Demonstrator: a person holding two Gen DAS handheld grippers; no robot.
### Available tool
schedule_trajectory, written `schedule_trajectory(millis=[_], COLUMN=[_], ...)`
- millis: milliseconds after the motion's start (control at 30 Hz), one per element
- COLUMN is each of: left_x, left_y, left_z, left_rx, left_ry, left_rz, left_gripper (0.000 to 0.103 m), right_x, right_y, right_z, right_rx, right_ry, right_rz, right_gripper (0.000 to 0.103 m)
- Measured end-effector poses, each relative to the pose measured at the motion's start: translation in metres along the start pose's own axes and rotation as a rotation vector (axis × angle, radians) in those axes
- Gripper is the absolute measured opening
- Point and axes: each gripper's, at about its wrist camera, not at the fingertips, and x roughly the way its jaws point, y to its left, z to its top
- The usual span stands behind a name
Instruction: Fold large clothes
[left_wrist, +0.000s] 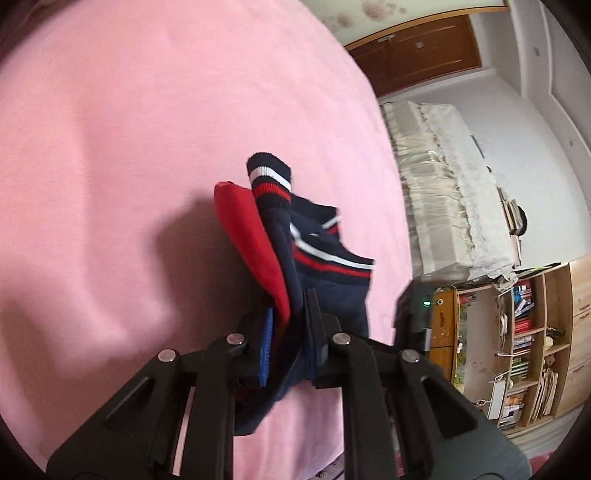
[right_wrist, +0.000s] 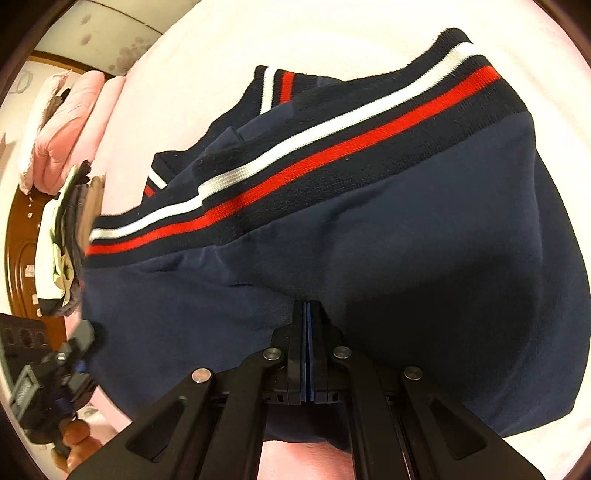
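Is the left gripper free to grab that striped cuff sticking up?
Probably not: the left gripper is already shut on the navy garment, so the striped cuff sits beyond its occupied fingers.

A pink blanket (left_wrist: 147, 147) covers the bed and fills most of the left wrist view. To the right stands a long piece of furniture under a white lace cloth (left_wrist: 461, 192). Nearer, at the right edge, a wooden bookshelf (left_wrist: 524, 343) holds books and papers. A brown wooden door (left_wrist: 417, 55) is far behind. In the right wrist view, folded pink bedding (right_wrist: 70, 122) lies far left, with a pile of clothes (right_wrist: 66, 240) nearer.
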Motion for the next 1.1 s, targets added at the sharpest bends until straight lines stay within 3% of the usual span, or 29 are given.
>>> schedule_trajectory(millis=[200,400,533,733,833,967,1033,1100], left_x=[0.008,0.027,0.052,0.108,0.141,0.174,0.185,0.187], left_y=[-0.058,-0.129,-0.164,-0.187,-0.192,-0.189,-0.189,-0.191], left_z=[-0.009,-0.027,-0.046,-0.074,-0.087,-0.105,-0.113,-0.121], left_rx=[0.077,0.165,0.139,0.099,0.102,0.079,0.076,0.061], left_ry=[-0.037,-0.037,-0.033,-0.010,0.008,0.060,0.122,0.197], left_rz=[0.021,0.055,0.062,0.075,0.122,0.276,0.333,0.316], left_gripper=[0.010,0.009,0.009,0.009,0.009,0.010,0.016,0.035], right_x=[-0.021,-0.031,-0.047,-0.107,-0.140,-0.165,-0.172,-0.177], right_y=[-0.016,-0.042,-0.062,-0.118,-0.150,-0.181,-0.192,-0.202], right_z=[0.010,0.026,0.040,0.068,0.081,0.094,0.099,0.102], right_rx=[-0.013,0.030,0.003,-0.007,-0.053,-0.076,-0.076,-0.071], right_ry=[0.026,0.110,0.165,0.088,0.047,0.028,0.032,0.048], right_rz=[0.069,0.213,0.264,0.246,0.236,0.232,0.220,0.229], right_gripper=[0.000,0.000,0.000,0.000,0.000,0.000,0.001,0.001])
